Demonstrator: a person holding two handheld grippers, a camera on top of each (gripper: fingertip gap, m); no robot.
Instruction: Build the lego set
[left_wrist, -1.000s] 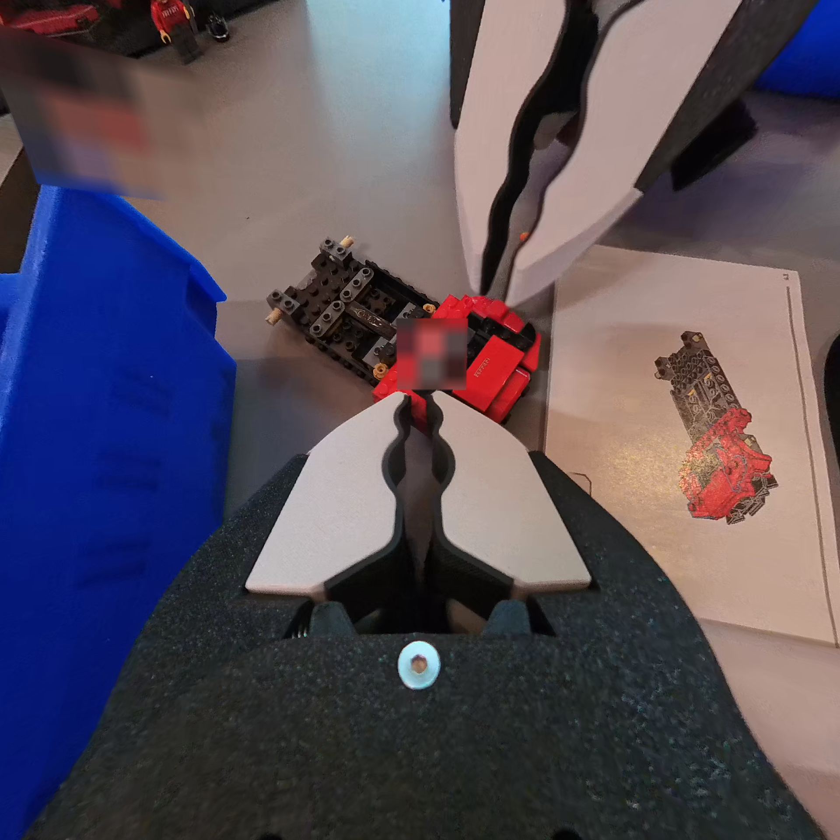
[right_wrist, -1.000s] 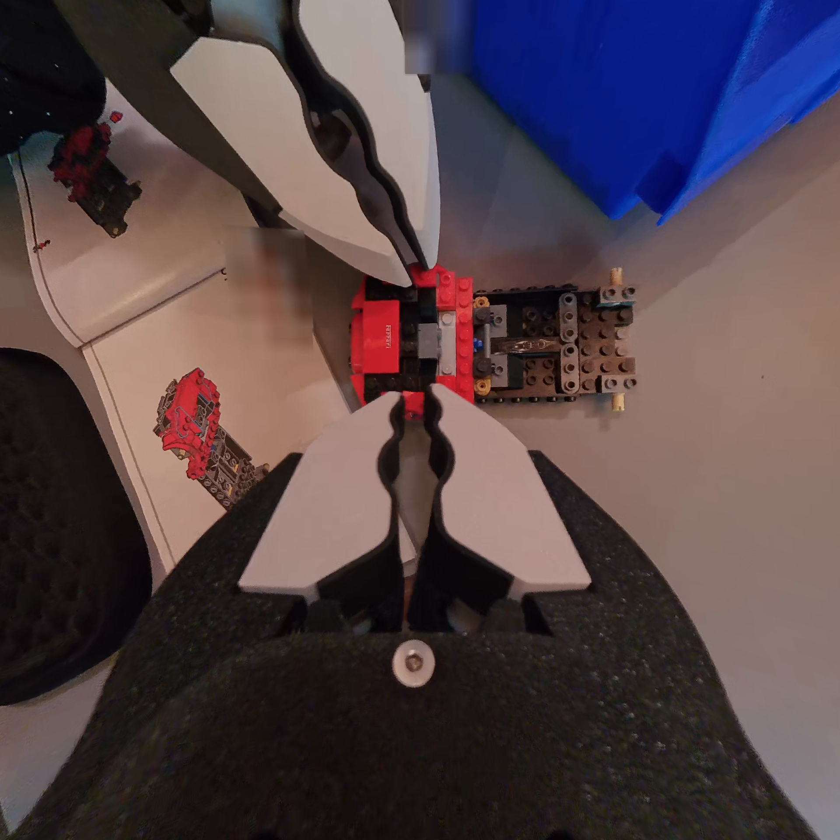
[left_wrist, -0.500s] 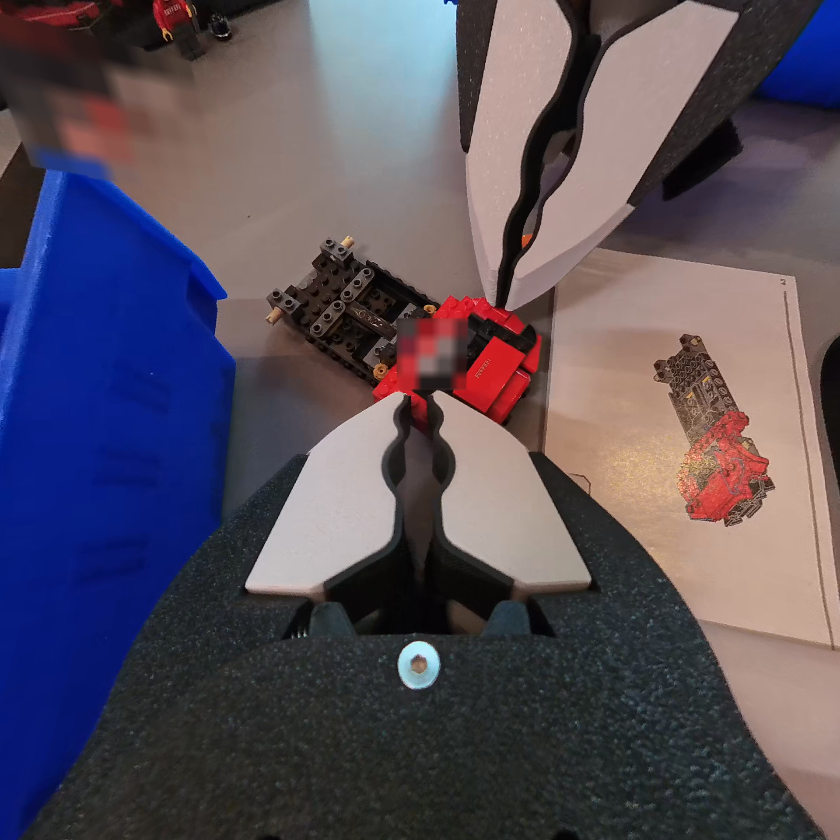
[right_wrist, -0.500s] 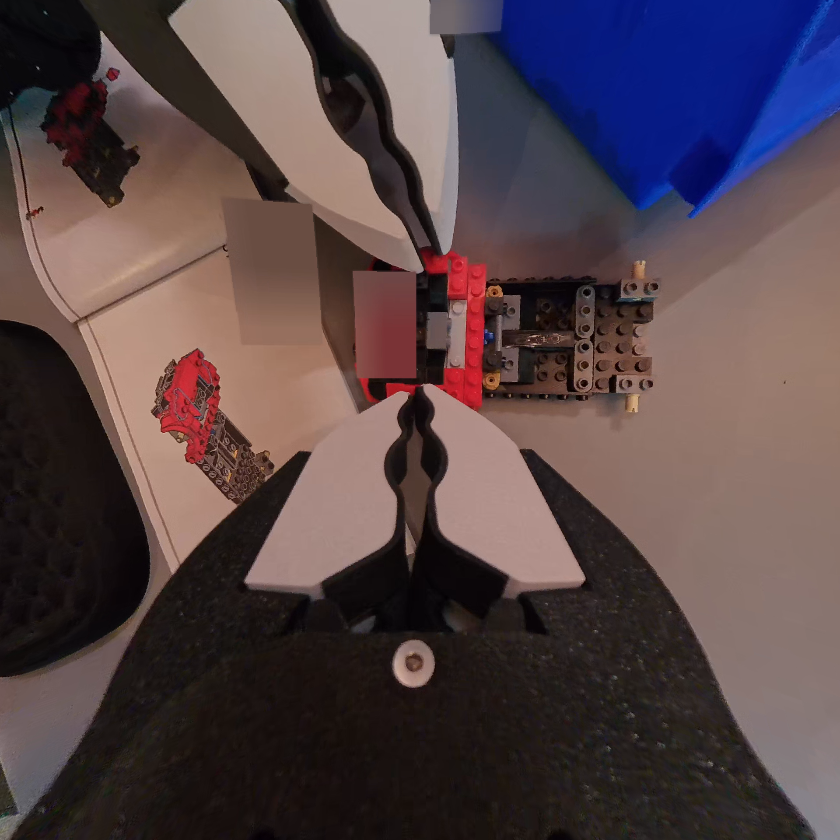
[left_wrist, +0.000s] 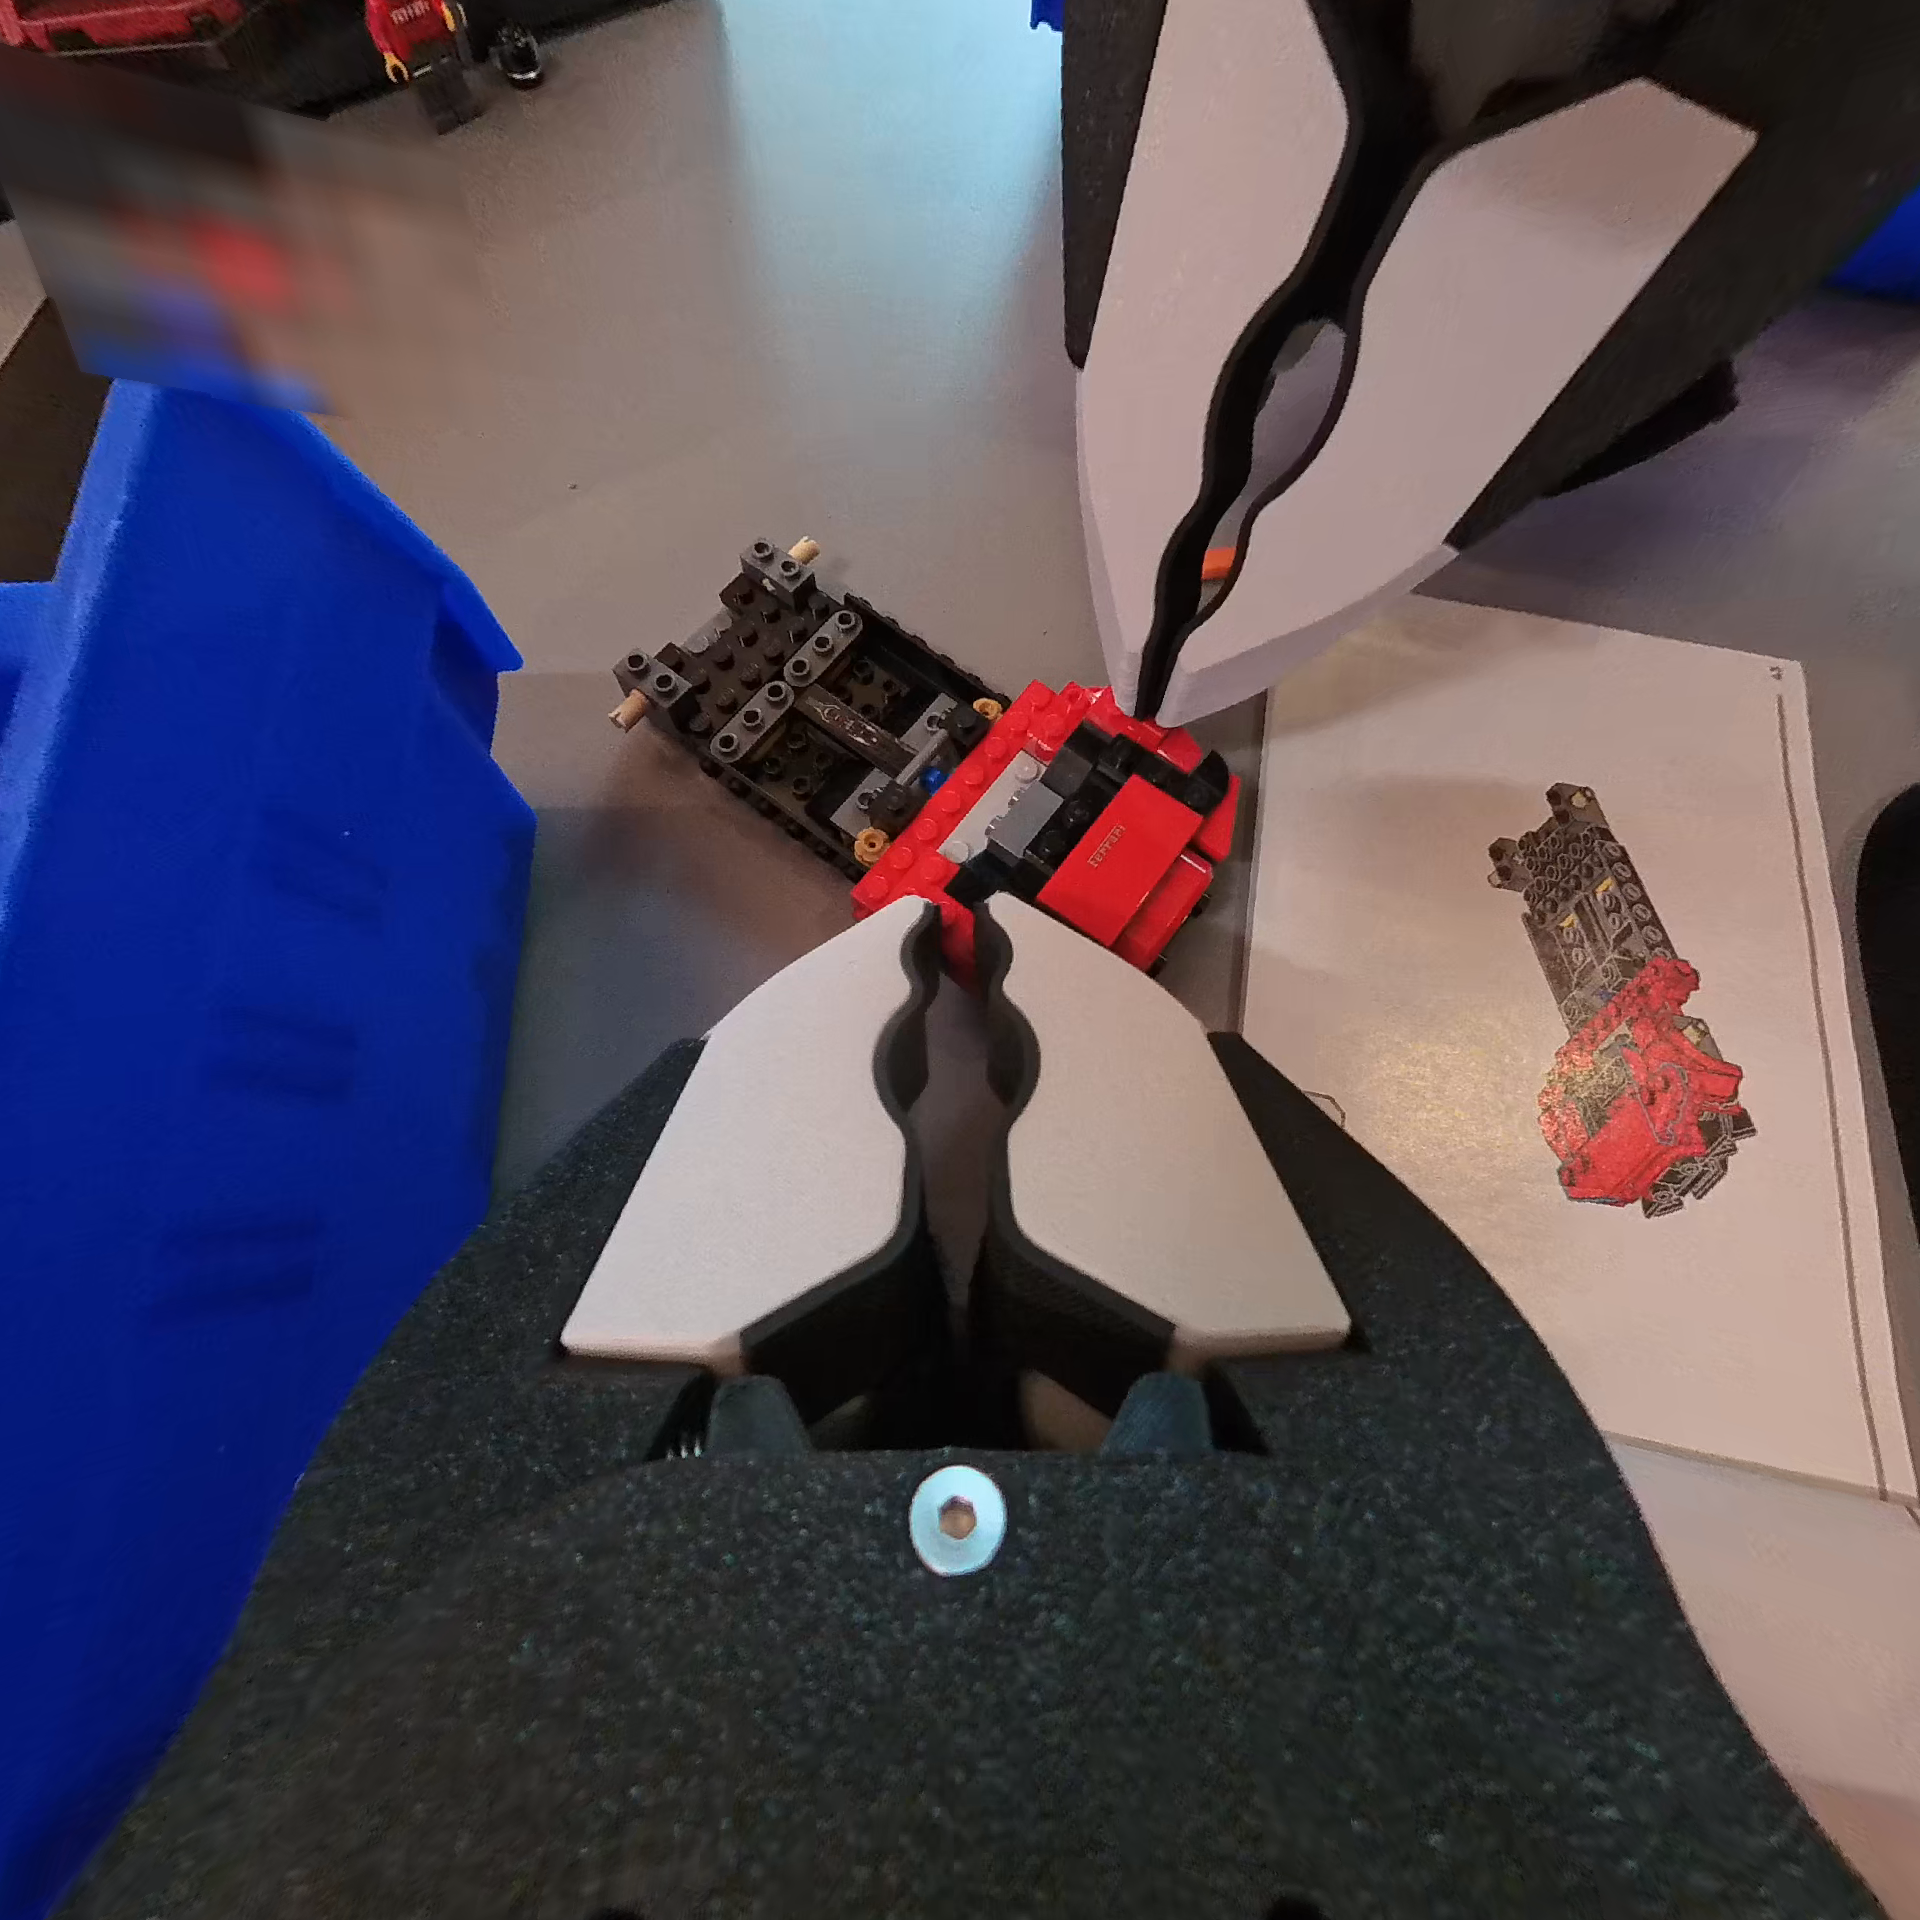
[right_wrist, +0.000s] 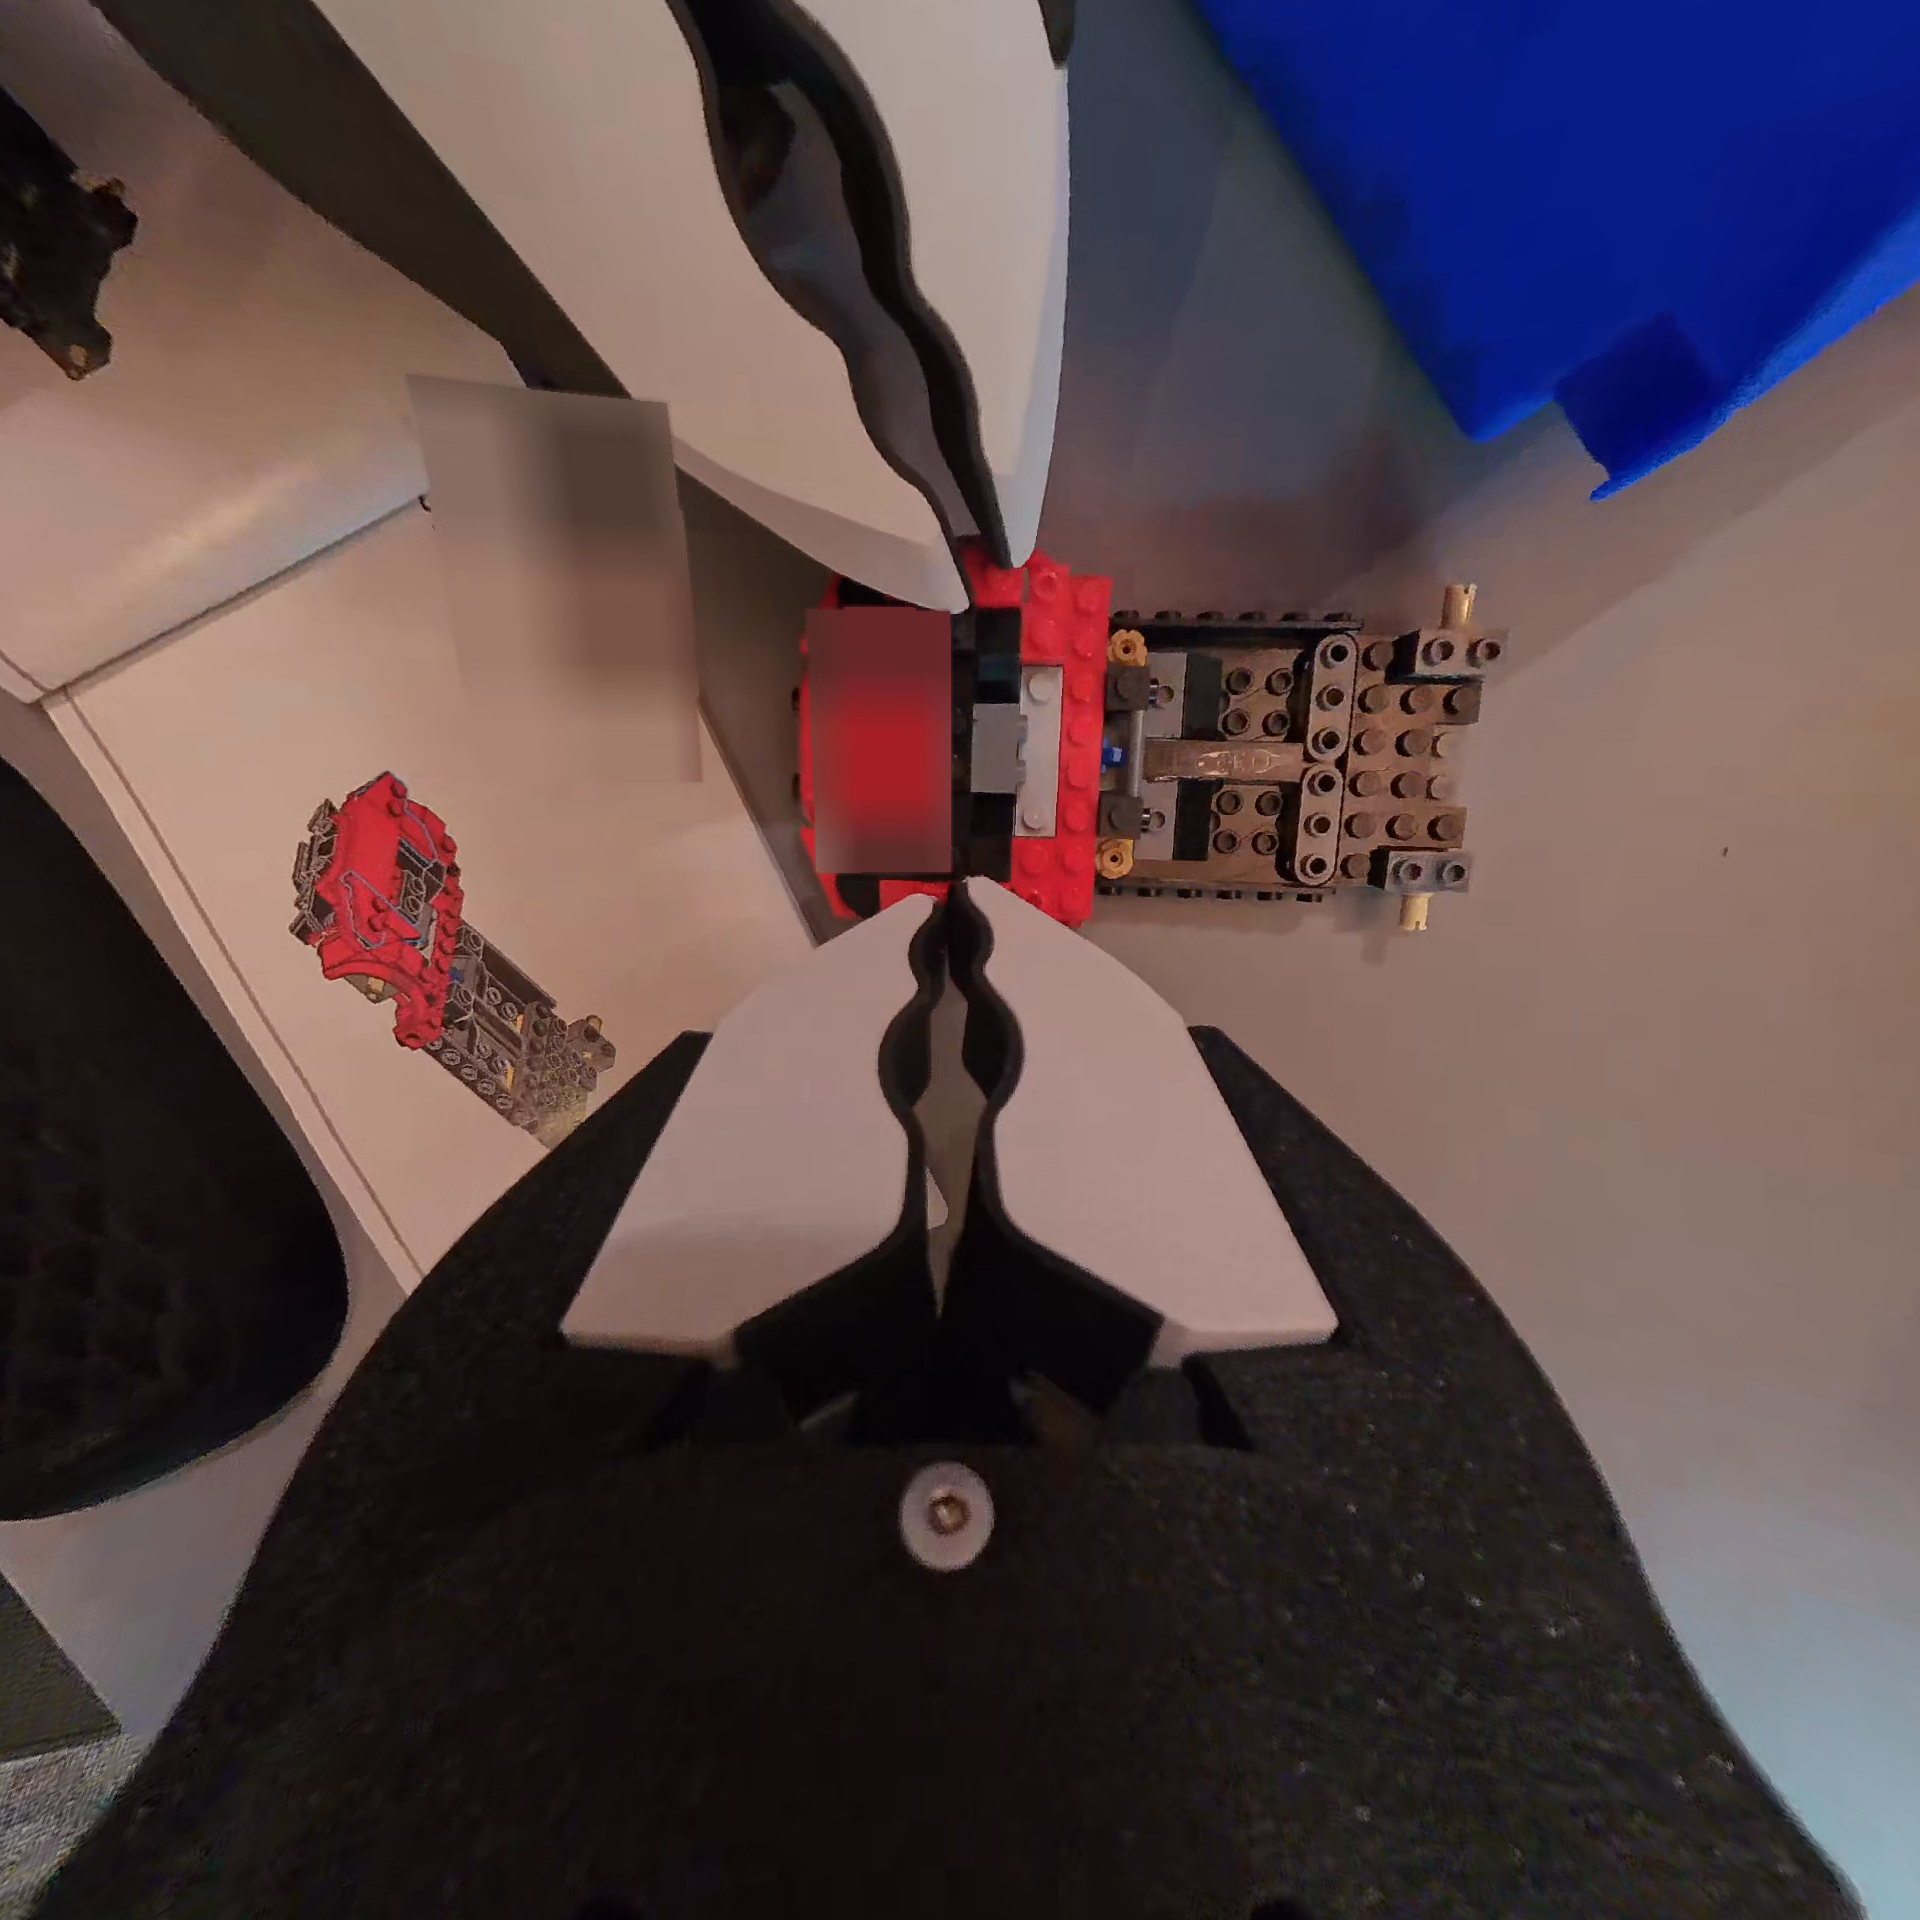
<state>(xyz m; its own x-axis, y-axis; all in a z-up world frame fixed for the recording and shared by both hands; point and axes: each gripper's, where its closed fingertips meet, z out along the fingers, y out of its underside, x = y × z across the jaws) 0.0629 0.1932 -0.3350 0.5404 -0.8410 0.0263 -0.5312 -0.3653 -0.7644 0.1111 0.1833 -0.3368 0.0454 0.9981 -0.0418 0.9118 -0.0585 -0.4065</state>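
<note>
The lego car (left_wrist: 935, 790) lies on the grey table, with a black studded chassis and a red front section; it also shows in the right wrist view (right_wrist: 1195, 748). My left gripper (left_wrist: 958, 914) is closed on the near edge of the red section, and a sliver of red shows between its tips. My right gripper (left_wrist: 1143, 712) comes down from the top right, shut, with its tips touching the far edge of the red section. In the right wrist view my right gripper (right_wrist: 951, 904) is shut at the car's near side and my left gripper (right_wrist: 982, 566) is opposite it.
A blue bin (left_wrist: 208, 935) stands close on the left of the car and shows again in the right wrist view (right_wrist: 1558, 208). An open instruction booklet (left_wrist: 1558, 1039) lies to the right, with a black foam object (right_wrist: 125, 1143) beyond it. A minifigure (left_wrist: 416, 42) stands at the back. About 6 cm separates my left fingertips from my right. Left tips and right tips are each some 20 cm from the black foam object (right_wrist: 125, 1143).
My right gripper's fingers have closed from a small gap with red between them to fully shut. The car and my left gripper have hardly moved.
</note>
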